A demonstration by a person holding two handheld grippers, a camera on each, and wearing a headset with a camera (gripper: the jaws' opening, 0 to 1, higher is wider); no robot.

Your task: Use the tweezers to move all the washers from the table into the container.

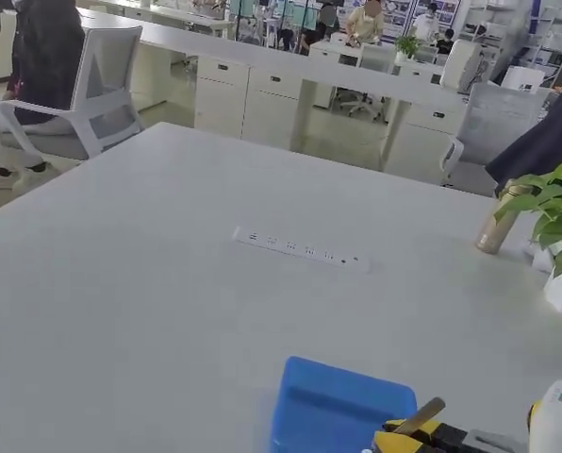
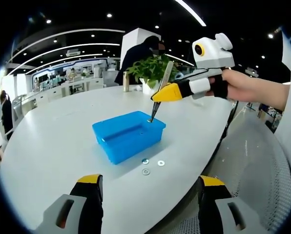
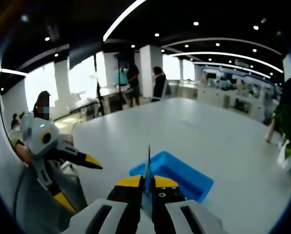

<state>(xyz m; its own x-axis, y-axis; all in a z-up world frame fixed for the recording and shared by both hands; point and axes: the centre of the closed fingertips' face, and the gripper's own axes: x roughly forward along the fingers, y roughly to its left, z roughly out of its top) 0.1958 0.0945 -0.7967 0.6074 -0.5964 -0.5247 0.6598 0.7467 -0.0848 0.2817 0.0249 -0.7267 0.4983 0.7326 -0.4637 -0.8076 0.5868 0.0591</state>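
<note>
Three small metal washers (image 2: 145,161) lie on the white table just in front of the blue container (image 2: 128,134). My left gripper (image 2: 150,181) hovers open before them, nothing between its fingers. My right gripper (image 2: 167,92) is shut on the tweezers (image 2: 157,97), which point down with their tip at the container's far rim. In the right gripper view the tweezers (image 3: 148,163) stick out of the shut right gripper (image 3: 148,183) over the blue container (image 3: 172,175), and the left gripper (image 3: 77,180) stands open at the left. The head view catches the container (image 1: 342,406) and the right gripper (image 1: 408,436) at the bottom edge.
A white power strip (image 1: 300,249) lies mid-table. A potted plant (image 1: 554,217) and a metal bottle (image 1: 498,226) stand at the right edge. Office chairs (image 1: 83,94), desks and people are beyond the table. The table edge runs close to the washers.
</note>
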